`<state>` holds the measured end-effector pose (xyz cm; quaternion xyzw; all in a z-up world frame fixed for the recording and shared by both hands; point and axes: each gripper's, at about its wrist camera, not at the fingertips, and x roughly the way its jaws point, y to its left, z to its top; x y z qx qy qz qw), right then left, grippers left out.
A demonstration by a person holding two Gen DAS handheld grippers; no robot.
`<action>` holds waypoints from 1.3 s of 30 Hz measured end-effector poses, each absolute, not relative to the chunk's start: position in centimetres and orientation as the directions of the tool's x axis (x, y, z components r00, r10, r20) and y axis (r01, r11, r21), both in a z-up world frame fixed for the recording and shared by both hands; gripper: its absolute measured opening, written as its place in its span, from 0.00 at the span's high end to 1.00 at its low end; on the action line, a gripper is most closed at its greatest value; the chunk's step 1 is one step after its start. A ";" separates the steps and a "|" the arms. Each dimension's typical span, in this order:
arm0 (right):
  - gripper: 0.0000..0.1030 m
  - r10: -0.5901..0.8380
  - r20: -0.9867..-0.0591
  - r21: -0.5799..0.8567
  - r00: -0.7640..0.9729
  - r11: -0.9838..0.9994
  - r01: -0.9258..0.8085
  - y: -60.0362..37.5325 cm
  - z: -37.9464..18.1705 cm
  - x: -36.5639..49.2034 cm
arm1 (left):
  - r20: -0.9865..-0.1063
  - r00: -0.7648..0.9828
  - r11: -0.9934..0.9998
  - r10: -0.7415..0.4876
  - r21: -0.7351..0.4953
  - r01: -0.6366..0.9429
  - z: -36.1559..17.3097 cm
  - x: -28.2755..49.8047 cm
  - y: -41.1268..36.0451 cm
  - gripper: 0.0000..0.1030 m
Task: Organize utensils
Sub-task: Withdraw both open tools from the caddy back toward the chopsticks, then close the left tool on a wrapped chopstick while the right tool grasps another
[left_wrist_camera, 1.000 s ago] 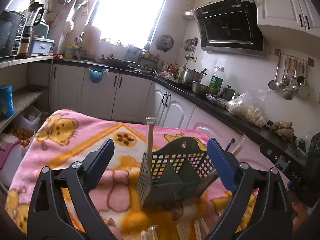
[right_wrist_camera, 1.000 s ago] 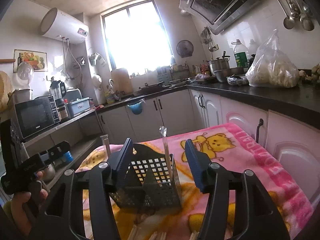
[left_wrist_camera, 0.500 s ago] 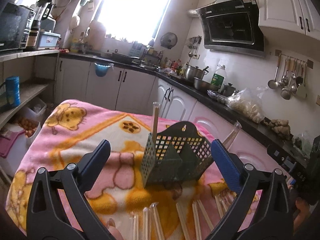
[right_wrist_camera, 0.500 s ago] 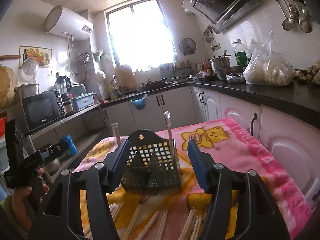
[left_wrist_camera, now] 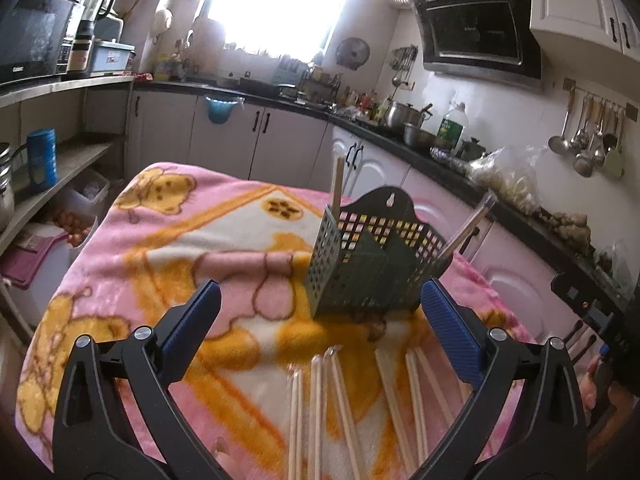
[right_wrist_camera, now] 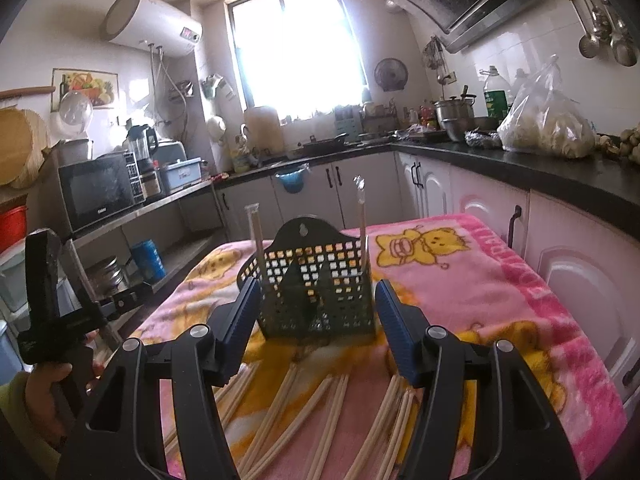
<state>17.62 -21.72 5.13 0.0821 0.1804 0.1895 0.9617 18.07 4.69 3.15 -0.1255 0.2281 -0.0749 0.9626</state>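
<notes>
A dark green perforated utensil basket (left_wrist_camera: pixel 372 264) (right_wrist_camera: pixel 316 264) stands upright on the pink blanket. Two wrapped chopsticks lean in it, one at its left corner (left_wrist_camera: pixel 338 184) (right_wrist_camera: pixel 256 232) and one at its right (left_wrist_camera: pixel 468 224) (right_wrist_camera: pixel 362 208). Several pale chopsticks (left_wrist_camera: pixel 340 400) (right_wrist_camera: pixel 328 408) lie loose on the blanket in front of the basket, under both grippers. My left gripper (left_wrist_camera: pixel 320 286) is open and empty, short of the basket. My right gripper (right_wrist_camera: pixel 316 286) is also open with nothing between its pads, the basket just beyond its tips.
The pink and yellow blanket (left_wrist_camera: pixel 160 240) (right_wrist_camera: pixel 480 280) covers the table. White cabinets under a black counter (right_wrist_camera: pixel 560 172) run along the right and back. A shelf with a microwave (right_wrist_camera: pixel 100 196) and a blue can (left_wrist_camera: pixel 40 156) stands left. A hand holds the left gripper's handle (right_wrist_camera: pixel 52 300).
Both grippers have drawn back from the basket and tipped down a little. The loose chopsticks on the blanket have come into view below them. The basket has not moved.
</notes>
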 end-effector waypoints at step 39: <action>0.56 0.408 -0.661 0.254 0.630 0.912 -0.323 -15.8 -4.4 19.1 | -0.651 0.708 0.945 -0.274 -0.320 0.072 -6.4 17.3 5.5 0.19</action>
